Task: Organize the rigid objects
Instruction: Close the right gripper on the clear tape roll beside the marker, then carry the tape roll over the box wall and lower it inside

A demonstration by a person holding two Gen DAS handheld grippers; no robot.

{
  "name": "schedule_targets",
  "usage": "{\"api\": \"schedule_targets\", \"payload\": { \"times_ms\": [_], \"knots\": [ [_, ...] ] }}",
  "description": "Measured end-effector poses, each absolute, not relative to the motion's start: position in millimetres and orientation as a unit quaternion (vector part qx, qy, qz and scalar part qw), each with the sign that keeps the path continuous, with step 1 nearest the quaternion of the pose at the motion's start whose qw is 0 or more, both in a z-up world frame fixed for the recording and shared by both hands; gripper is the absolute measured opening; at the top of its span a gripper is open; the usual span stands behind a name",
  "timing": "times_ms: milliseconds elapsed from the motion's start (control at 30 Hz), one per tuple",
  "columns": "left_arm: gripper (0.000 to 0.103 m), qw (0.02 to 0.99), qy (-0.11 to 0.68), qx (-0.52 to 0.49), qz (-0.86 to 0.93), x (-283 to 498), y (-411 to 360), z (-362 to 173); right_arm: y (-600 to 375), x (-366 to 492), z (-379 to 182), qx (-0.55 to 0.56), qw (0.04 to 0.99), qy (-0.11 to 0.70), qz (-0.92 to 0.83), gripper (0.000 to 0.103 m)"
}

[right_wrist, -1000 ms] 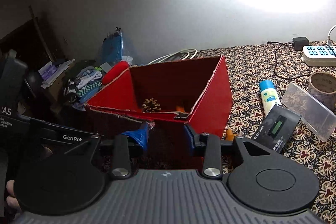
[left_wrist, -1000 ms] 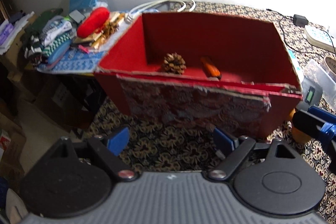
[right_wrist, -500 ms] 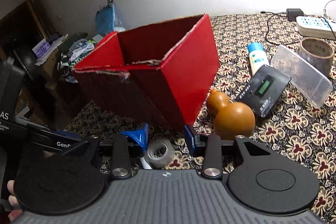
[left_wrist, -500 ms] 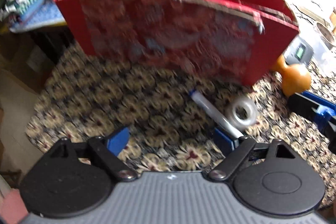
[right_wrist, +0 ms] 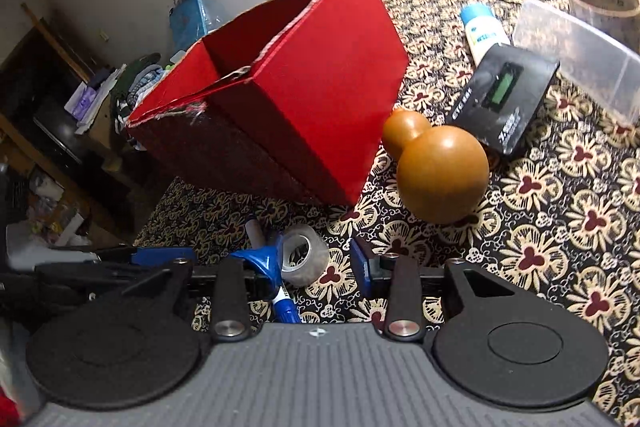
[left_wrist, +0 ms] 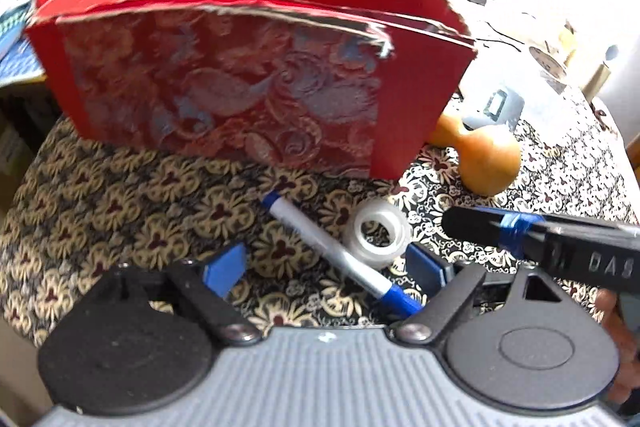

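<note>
left wrist | left gripper fingers wide, empty, over marker | right gripper fingers narrow, empty

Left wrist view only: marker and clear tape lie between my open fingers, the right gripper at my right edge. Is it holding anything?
Observer: No. The right gripper is empty, jaws apart; the tape roll lies just ahead between them.
Operator: What's behind the gourd? It's blurred here.
Observer: A black device with a green screen, flat on the cloth.
Operator: And past that?
Observer: A white bottle with a blue cap, lying down.
</note>
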State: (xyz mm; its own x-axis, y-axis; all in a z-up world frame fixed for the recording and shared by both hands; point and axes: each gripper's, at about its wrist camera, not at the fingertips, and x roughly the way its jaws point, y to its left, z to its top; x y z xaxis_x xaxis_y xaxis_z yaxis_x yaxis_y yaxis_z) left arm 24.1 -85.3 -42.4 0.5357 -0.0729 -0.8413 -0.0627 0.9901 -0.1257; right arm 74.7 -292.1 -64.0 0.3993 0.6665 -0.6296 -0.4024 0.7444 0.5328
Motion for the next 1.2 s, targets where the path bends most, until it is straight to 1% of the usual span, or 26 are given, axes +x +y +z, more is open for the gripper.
{"api": "schedule_targets", "payload": {
  "times_ms": [167, 267, 600, 633, 667, 700, 900, 933, 967, 1000, 1133, 1167, 1200],
  "knots": [
    [0.087, 0.888, 0.459, -0.001, -0.028, 28, -98, -45, -302, 90, -71, 0.210, 0.795, 0.470, 0.320, 0.019],
    [0.087, 0.896, 0.441, 0.031, -0.038, 28, -105, -46, -305, 96, -74, 0.227, 0.788, 0.477, 0.317, 0.019],
    [0.086, 0.889, 0.445, 0.046, -0.099, 37, -116, -57, -288, 104, -78, 0.209, 0.775, 0.496, 0.332, 0.018],
    [0.084, 0.887, 0.448, 0.052, -0.103, 38, -118, -59, -285, 104, -78, 0.204, 0.774, 0.498, 0.334, 0.018],
    [0.074, 0.884, 0.452, 0.056, -0.106, 39, -120, -62, -283, 104, -79, 0.200, 0.775, 0.498, 0.335, 0.018],
    [0.071, 0.884, 0.451, 0.061, -0.109, 40, -123, -64, -282, 104, -79, 0.196, 0.776, 0.498, 0.334, 0.018],
    [0.065, 0.881, 0.453, 0.064, -0.122, 47, -122, -67, -272, 105, -82, 0.179, 0.783, 0.502, 0.321, 0.018],
    [0.063, 0.879, 0.457, 0.061, -0.124, 48, -121, -69, -271, 105, -83, 0.180, 0.782, 0.504, 0.321, 0.018],
    [0.059, 0.876, 0.461, 0.059, -0.126, 49, -120, -71, -269, 106, -83, 0.181, 0.781, 0.505, 0.321, 0.018],
    [0.056, 0.874, 0.465, 0.057, -0.128, 50, -120, -73, -268, 106, -84, 0.180, 0.781, 0.506, 0.319, 0.018],
    [0.048, 0.876, 0.459, 0.064, -0.135, 50, -121, -73, -262, 105, -84, 0.170, 0.783, 0.505, 0.320, 0.017],
    [0.043, 0.876, 0.458, 0.063, -0.135, 50, -121, -73, -260, 104, -84, 0.165, 0.786, 0.504, 0.319, 0.017],
    [0.042, 0.876, 0.458, 0.061, -0.136, 50, -121, -72, -258, 104, -83, 0.160, 0.788, 0.502, 0.318, 0.016]
  ]
}}
